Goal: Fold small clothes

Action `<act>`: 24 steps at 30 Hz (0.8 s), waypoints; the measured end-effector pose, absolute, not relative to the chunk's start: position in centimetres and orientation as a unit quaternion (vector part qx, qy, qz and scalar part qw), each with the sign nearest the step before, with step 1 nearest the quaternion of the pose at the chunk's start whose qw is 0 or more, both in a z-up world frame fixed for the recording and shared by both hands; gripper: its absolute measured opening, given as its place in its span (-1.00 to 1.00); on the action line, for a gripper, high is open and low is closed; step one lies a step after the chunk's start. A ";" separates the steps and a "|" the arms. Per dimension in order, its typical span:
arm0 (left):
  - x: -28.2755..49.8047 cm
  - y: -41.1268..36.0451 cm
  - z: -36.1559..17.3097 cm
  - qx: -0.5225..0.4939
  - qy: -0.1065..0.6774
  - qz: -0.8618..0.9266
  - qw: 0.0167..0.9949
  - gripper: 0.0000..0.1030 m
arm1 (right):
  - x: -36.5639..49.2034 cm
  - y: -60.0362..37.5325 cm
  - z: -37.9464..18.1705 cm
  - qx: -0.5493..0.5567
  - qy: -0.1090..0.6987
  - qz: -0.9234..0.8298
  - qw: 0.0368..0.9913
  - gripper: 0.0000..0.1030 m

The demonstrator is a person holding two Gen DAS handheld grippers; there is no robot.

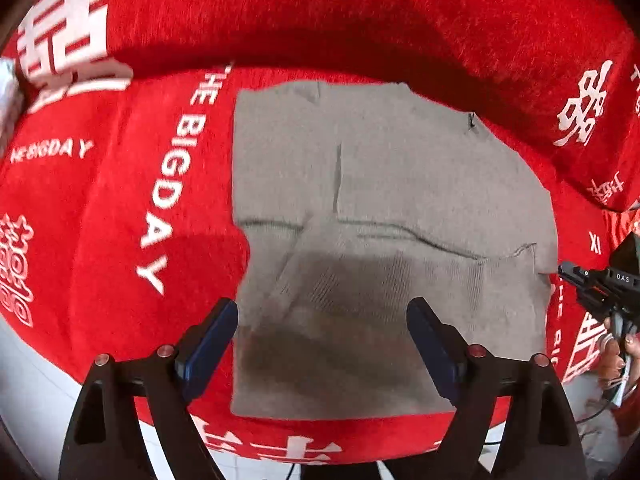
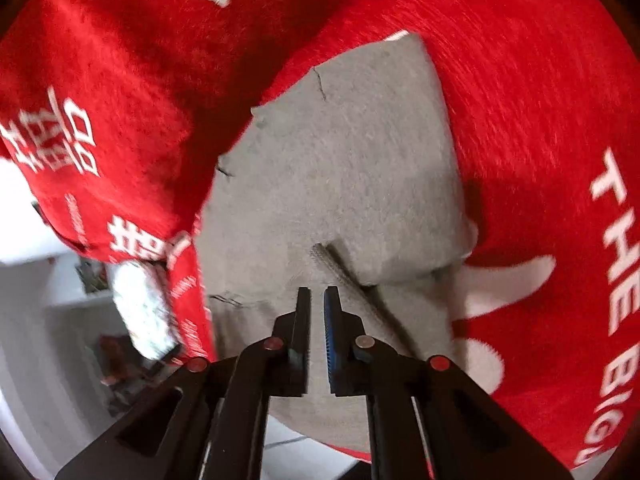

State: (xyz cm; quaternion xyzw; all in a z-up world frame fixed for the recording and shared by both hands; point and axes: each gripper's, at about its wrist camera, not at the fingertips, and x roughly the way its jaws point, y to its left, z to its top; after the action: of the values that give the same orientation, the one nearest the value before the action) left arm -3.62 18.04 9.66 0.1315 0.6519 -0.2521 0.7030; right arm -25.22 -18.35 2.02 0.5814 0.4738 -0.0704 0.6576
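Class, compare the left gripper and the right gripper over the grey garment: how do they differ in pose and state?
The left gripper stands wide open; the right gripper shows only a narrow gap. The left looks steeply down on the grey garment; the right views it more obliquely. Both grip nothing.

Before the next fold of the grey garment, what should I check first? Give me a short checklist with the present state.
1. Left tongs open, nothing between them: ok.
2. Right tongs free of cloth, narrow gap: ok.
3. Grey garment lies flat on the red blanket: ok.
4. Folded lower layer smooth: not ok, creases show.
5. Garment edges lined up: cannot tell.
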 end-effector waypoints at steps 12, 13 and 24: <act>-3.7 15.3 4.8 0.206 0.662 -0.247 0.677 0.68 | -21.9 -15.2 1.9 0.437 0.568 -0.052 0.695 0.19; -3.4 15.5 4.2 0.199 0.667 -0.246 0.674 0.68 | -21.7 -15.0 1.8 0.430 0.573 -0.057 0.695 0.19; -1.8 15.3 1.0 0.178 0.692 -0.310 0.627 0.31 | -19.4 -12.1 0.8 0.360 0.603 -0.121 0.701 0.13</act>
State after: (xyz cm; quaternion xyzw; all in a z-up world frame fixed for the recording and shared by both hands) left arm -1.82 15.26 1.03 0.1776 0.6918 -0.3105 0.6272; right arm -19.42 -12.09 0.76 0.3604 0.6035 -0.1206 0.7010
